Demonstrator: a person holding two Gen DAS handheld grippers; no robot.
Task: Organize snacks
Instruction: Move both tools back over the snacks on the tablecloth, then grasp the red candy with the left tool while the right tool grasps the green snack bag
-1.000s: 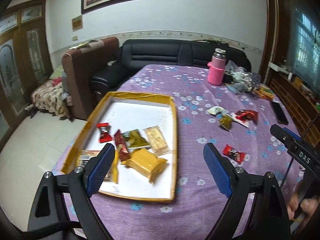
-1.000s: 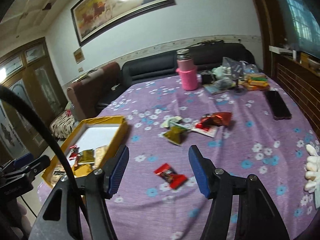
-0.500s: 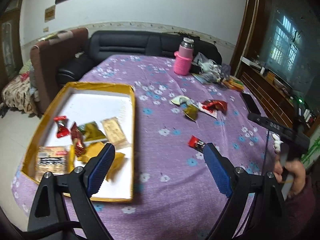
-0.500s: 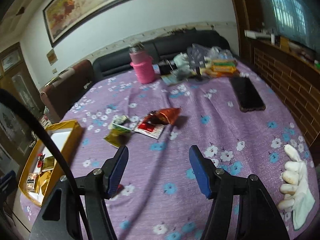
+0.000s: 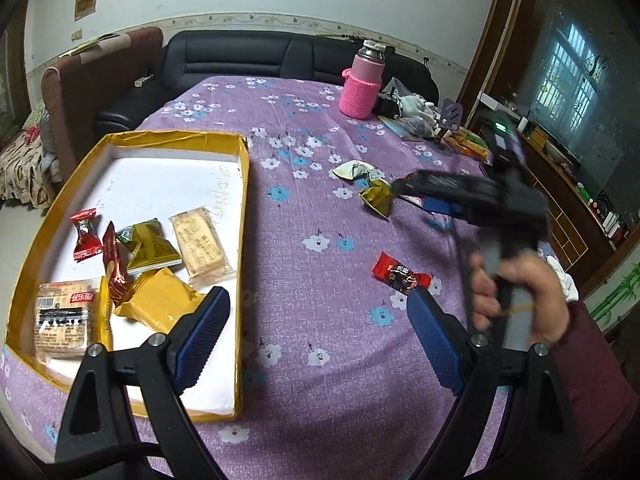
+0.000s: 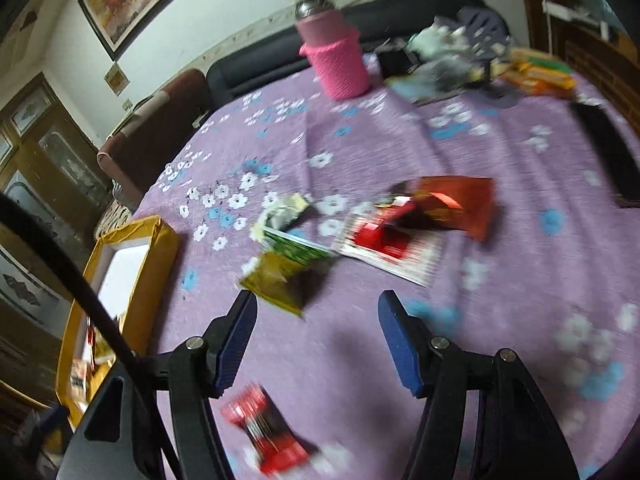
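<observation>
A gold-rimmed box lid [image 5: 243, 184] on the purple flowered cloth holds several wrapped snacks; it also shows at the left of the right wrist view [image 6: 158, 240]. Loose snacks lie on the cloth: a red candy [image 5: 401, 273] [image 6: 267, 428], an olive packet [image 5: 377, 197] [image 6: 282, 276], a white-green wrapper [image 5: 352, 169] [image 6: 286, 216], and red packets [image 6: 416, 220]. My left gripper [image 5: 318, 340] is open and empty near the lid's right rim. My right gripper [image 6: 318, 344] is open and empty, low over the cloth just before the olive packet.
A pink flask [image 5: 362, 88] [image 6: 334, 56] stands at the back. A pile of bags and packets [image 6: 460, 56] lies at the back right. A black phone [image 6: 604, 152] lies at the right. A white glove [image 5: 562, 280] lies near the table's right edge.
My right gripper has moved forward and down toward the loose snacks, and the red candy now lies under its left finger. My left gripper has swung slightly back toward the lid.
</observation>
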